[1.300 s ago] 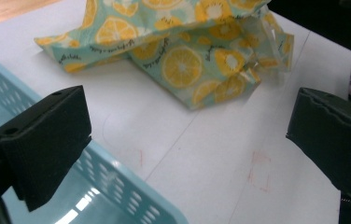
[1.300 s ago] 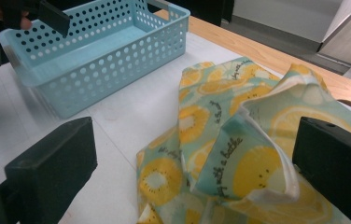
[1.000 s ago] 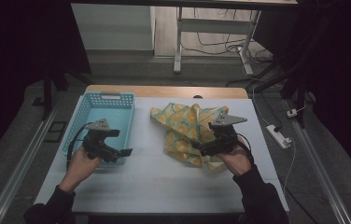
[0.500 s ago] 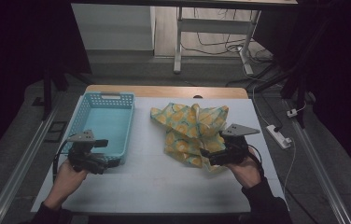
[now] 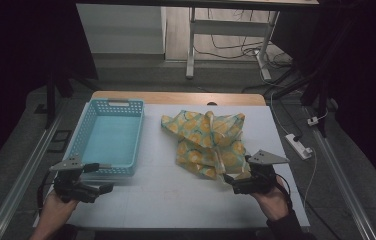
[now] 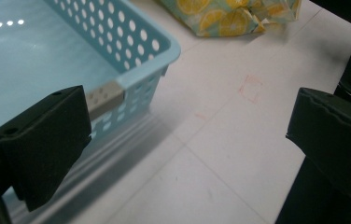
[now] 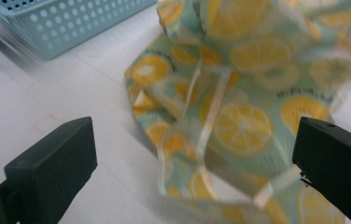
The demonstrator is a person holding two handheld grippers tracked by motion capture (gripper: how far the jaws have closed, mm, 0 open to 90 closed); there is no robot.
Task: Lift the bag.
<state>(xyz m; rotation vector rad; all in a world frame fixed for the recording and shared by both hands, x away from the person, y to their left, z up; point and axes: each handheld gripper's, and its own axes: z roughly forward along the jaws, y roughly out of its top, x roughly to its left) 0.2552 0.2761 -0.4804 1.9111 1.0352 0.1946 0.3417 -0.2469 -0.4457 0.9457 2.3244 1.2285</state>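
both grippers, left (image 5: 107, 189) and right (image 5: 227, 183), gape beside the lemon-print cloth (image 5: 207, 142).

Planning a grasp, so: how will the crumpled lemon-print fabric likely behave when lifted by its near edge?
The crumpled lemon-print fabric lies in soft folds, so it will probably droop rather than hold shape. It looks thin and probably light. With the right gripper open at its near edge, one pinch would likely drag the rest along the white table.

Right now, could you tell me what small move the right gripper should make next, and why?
Probably ease the right gripper forward and shut it on the near edge of the lemon-print cloth. Its jaws stand wide open with the cloth's hem between them, nothing gripped yet. The cloth lies crumpled on the white table beside the blue basket; the left gripper waits open by the basket's near corner.
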